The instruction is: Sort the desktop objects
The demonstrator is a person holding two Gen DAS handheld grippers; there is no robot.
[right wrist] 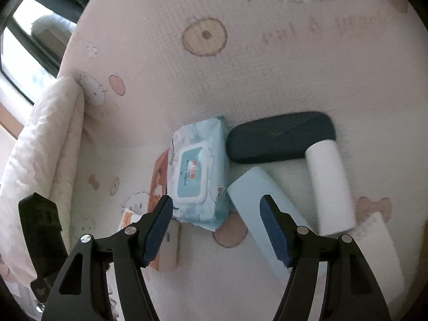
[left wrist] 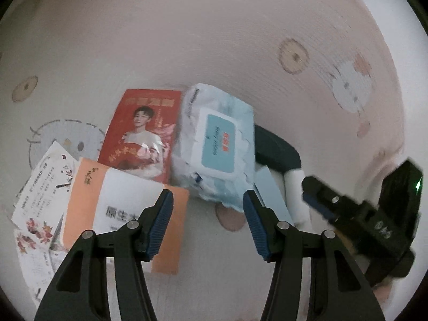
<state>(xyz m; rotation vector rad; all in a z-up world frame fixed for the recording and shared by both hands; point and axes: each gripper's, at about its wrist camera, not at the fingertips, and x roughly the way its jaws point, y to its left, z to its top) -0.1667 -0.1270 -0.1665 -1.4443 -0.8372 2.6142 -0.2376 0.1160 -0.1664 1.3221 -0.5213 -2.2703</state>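
On a pink cartoon-print cloth (left wrist: 214, 40) lies a pale blue wet-wipes pack (left wrist: 214, 144) (right wrist: 198, 171). Left of it are a red card with a portrait (left wrist: 139, 136), an orange-and-white packet (left wrist: 120, 208) and white floral leaflets (left wrist: 40, 195). Right of the pack lie a dark case (right wrist: 281, 136), a white roll (right wrist: 330, 187) and a light blue box (right wrist: 251, 195). My left gripper (left wrist: 208, 198) hovers open just short of the pack, its left finger over the orange packet. My right gripper (right wrist: 216, 203) is open above the pack's near edge and the blue box, pads touching nothing.
A folded white quilt (right wrist: 45, 139) lies along the cloth's left side, with a window (right wrist: 24, 53) behind it. A flat white sheet (right wrist: 382, 240) sits near the roll. The right gripper's black fingers (left wrist: 315, 195) reach in from the right in the left wrist view.
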